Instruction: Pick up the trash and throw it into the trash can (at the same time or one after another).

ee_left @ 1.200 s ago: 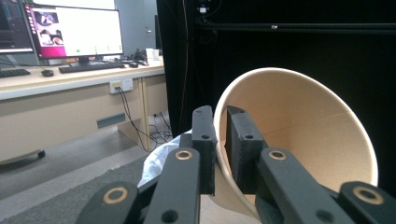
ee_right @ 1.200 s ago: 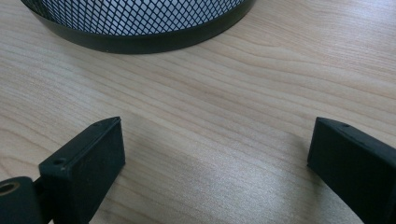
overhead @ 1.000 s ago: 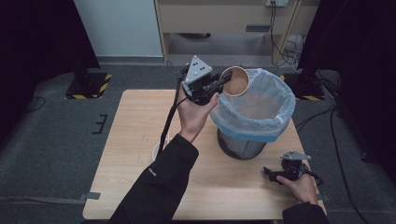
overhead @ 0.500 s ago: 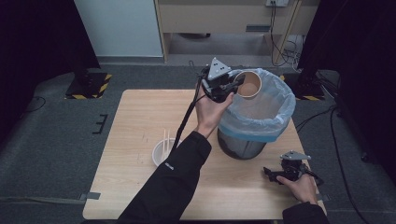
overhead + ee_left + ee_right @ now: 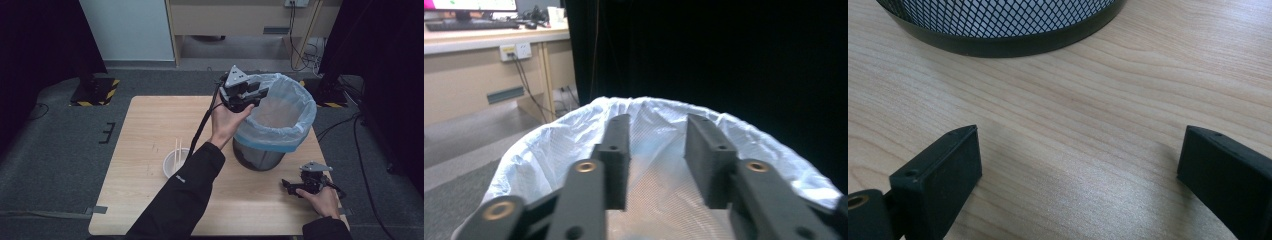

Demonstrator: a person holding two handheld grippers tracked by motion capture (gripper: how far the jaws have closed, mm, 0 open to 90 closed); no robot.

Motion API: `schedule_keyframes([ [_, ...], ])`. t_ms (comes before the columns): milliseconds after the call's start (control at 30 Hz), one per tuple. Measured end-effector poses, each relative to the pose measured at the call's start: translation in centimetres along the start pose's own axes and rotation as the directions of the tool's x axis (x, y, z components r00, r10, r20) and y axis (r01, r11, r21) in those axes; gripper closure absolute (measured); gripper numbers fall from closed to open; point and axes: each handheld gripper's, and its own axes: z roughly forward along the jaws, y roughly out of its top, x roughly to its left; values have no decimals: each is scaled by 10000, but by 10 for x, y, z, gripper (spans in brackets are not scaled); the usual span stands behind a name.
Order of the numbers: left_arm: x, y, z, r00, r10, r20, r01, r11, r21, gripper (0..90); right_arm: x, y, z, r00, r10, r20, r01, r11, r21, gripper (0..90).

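My left gripper (image 5: 260,93) hangs over the near-left rim of a black mesh bin (image 5: 257,156) lined with a pale blue bag (image 5: 287,112). Its jaws have just been opening, and nothing is between them. In the left gripper view the gripper (image 5: 656,127) points down into the white liner (image 5: 659,195). My right gripper (image 5: 289,186) rests low at the table's front right, jaws pointing left. In the right gripper view the gripper (image 5: 1078,150) stands open above bare wood, with the bin's mesh base (image 5: 998,20) just ahead.
A white bowl (image 5: 171,167) with a pair of chopsticks (image 5: 177,150) across it sits on the wooden table (image 5: 150,125), left of the person's left sleeve. The bin takes up the table's right half. Dark carpet and a desk lie beyond.
The left gripper carried a brown paper cup rightward over the bin's rim. Now its jaws have parted and the cup is gone from them. The right hand has not moved.
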Motion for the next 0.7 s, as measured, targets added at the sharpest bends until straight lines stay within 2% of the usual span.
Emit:
schedule_keyframes([
  [33,0,0,0,10000,0,0,0,10000,0,559,0,0,0,10000,-2,-8,2,10000,2,40],
  [67,0,2,-14,9999,106,64,-105,9998,-163,539,0,0,0,10000,-24,-8,24,10000,7,40],
  [100,0,2,-14,9999,106,64,-105,9998,-163,519,0,0,0,10000,-24,-8,24,10000,7,40],
  [133,0,4,-34,9995,316,-7,-316,9990,-314,487,0,0,0,10000,-24,-10,24,10000,9,40],
  [267,4,2,-75,9973,644,-358,-661,9966,-486,411,0,0,0,10000,11,-18,-11,10000,32,40],
  [300,4,2,-75,9973,644,-358,-661,9966,-486,391,0,0,0,10000,11,-18,-11,10000,32,40],
  [367,8,-3,-99,9962,647,-587,-681,9960,-577,365,0,0,0,10000,-7,-19,8,10000,47,40],
  [467,16,-18,-134,9930,530,-1051,-590,9967,-551,317,0,0,0,10000,18,-3,-18,10000,56,39],
  [500,20,-28,-149,9905,498,-1279,-561,9974,-462,310,0,0,0,10000,27,7,-27,10000,56,39],
  [533,22,-34,-156,9889,495,-1398,-549,9979,-351,300,0,0,0,10000,29,8,-29,10000,56,39],
  [567,22,-34,-156,9889,495,-1398,-549,9979,-351,299,0,0,0,10000,29,8,-29,10000,56,39],
  [600,27,-50,-170,9871,395,-1554,-426,9989,-169,299,1,0,0,10000,28,14,-28,10000,55,39],
  [700,35,-77,-186,9811,157,-1931,-112,9996,243,291,0,0,0,10000,16,19,-16,10000,52,39],
])
